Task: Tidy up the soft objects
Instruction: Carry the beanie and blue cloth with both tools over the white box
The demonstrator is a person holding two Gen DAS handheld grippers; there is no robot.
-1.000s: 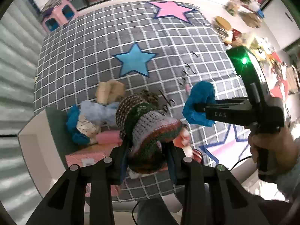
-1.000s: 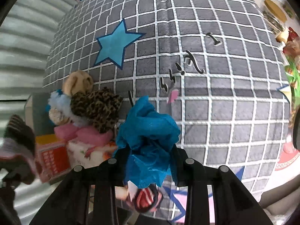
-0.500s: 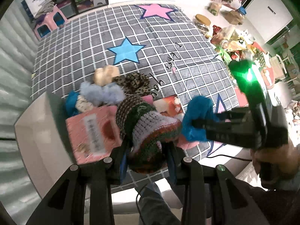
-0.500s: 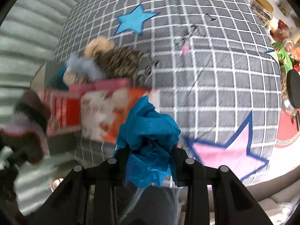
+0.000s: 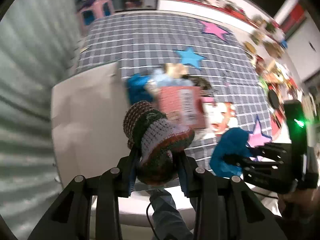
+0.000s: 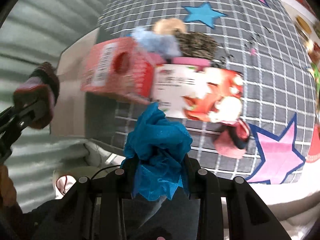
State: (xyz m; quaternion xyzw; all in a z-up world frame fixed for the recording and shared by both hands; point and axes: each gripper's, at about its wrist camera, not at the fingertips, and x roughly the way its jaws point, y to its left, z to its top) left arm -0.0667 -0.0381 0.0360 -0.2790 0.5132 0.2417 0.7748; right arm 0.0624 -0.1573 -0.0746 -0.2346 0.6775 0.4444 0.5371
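My left gripper [image 5: 158,160] is shut on a striped knitted hat [image 5: 156,132], held in the air near the front edge of the bed. My right gripper [image 6: 160,160] is shut on a crumpled blue mesh cloth [image 6: 158,140]; it also shows at the right of the left wrist view [image 5: 230,152]. A pile of soft things lies on the grid bedspread [image 6: 270,64]: a light blue fluffy piece [image 6: 156,42], a tan plush [image 6: 170,25], a leopard-print piece [image 6: 196,42] and a pink sock [image 6: 232,138]. The frames are motion-blurred.
A pink box [image 6: 118,68] and a red-and-white pack [image 6: 200,92] lie by the pile. A white open bin [image 5: 84,110] stands at the bed's left. Jars and clutter [image 5: 268,46] line the bed's far right. A pink stool [image 5: 96,12] stands beyond the bed.
Both grippers have pulled back toward the bed's front edge and swung left, each still holding its item. The white bin now fills more of the left wrist view.
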